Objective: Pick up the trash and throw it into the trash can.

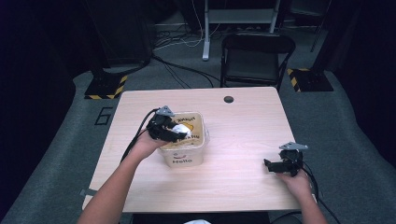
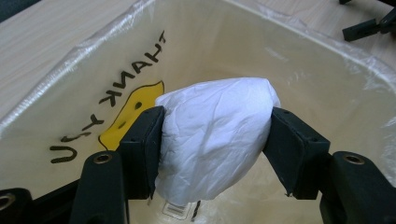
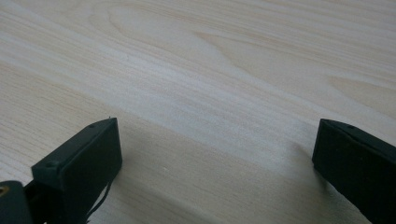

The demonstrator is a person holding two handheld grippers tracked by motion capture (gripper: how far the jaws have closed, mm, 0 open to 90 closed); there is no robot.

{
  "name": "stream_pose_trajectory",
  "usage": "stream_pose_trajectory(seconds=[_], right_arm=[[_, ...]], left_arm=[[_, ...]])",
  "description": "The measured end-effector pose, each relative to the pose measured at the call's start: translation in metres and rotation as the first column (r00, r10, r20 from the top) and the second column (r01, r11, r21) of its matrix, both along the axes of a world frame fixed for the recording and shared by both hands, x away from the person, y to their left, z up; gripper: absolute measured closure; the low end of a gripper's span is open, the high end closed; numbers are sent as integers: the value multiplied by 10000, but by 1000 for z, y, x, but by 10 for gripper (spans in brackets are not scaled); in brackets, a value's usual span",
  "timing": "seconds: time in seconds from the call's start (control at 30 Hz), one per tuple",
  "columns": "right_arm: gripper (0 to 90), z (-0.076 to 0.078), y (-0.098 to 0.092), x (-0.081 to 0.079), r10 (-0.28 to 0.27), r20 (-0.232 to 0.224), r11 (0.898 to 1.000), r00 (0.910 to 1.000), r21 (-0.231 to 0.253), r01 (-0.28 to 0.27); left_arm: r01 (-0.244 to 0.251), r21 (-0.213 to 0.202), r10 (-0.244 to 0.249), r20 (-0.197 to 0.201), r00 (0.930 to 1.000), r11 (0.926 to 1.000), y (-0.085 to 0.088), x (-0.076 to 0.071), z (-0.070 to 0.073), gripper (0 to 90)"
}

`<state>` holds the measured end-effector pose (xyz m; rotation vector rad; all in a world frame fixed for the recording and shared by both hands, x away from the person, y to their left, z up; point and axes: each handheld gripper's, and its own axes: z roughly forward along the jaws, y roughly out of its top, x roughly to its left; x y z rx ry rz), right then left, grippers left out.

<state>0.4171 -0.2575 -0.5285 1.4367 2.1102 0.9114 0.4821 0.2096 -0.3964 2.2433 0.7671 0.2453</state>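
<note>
Left gripper [image 2: 212,135] has its two black jaws pinched on a crumpled white paper wad [image 2: 215,140], one jaw on each flank, and it hangs right over the mouth of the cream bin [image 1: 183,156] that stands just left of the desk's middle. From the high view the wad [image 1: 180,129] sits at the bin's rim, above the liner, not yet down inside.

That wad looks feather-light and soft, all creases and folds, so I'd judge it gives under the squeeze rather than slips. Across its fat middle, as the jaws have it now, seems the sensible hold; a pinch on a loose edge could tear or unfold it. Nothing fragile about it.

A clear plastic liner [image 2: 327,56] drapes the bin's walls, and inside you can read "THANK YOU" beside a yellow shape. The outer face says "Hello".

Right gripper [image 1: 275,165] lies low near the desk's [image 1: 243,121] right front corner, jaws spread wide with bare wood between them, gripping nothing.
</note>
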Motion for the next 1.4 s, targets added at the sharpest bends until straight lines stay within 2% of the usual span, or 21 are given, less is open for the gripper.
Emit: stream_pose_trajectory(seconds=[0.07,0.2,0.33,0.47,0.67,1.0,1.4], right_arm=[[8,0,0,0,2,2,10000,10000,-1,-2],[8,0,0,0,0,2,10000,10000,0,0],[8,0,0,0,3,2,10000,10000,-2,-3],[8,0,0,0,2,1,10000,10000,0,-2],[8,0,0,0,-1,1,10000,10000,0,1],[8,0,0,0,0,0,10000,10000,-1,0],[8,0,0,0,0,1,10000,10000,-2,0]], left_arm=[[23,181,-22,-44,10000,9998,-1,1,-3,397],[19,194,-19,21,10000,9998,-2,0,-3,388],[-49,101,49,-20,10000,9999,0,0,-1,351],[-223,-104,225,190,9996,9997,2,-1,1,300],[-242,-342,249,227,9994,9991,9,-6,10,306],[-620,-592,650,503,9966,9963,39,-17,27,302],[-1202,-438,1237,874,9885,9918,77,-32,35,294]])
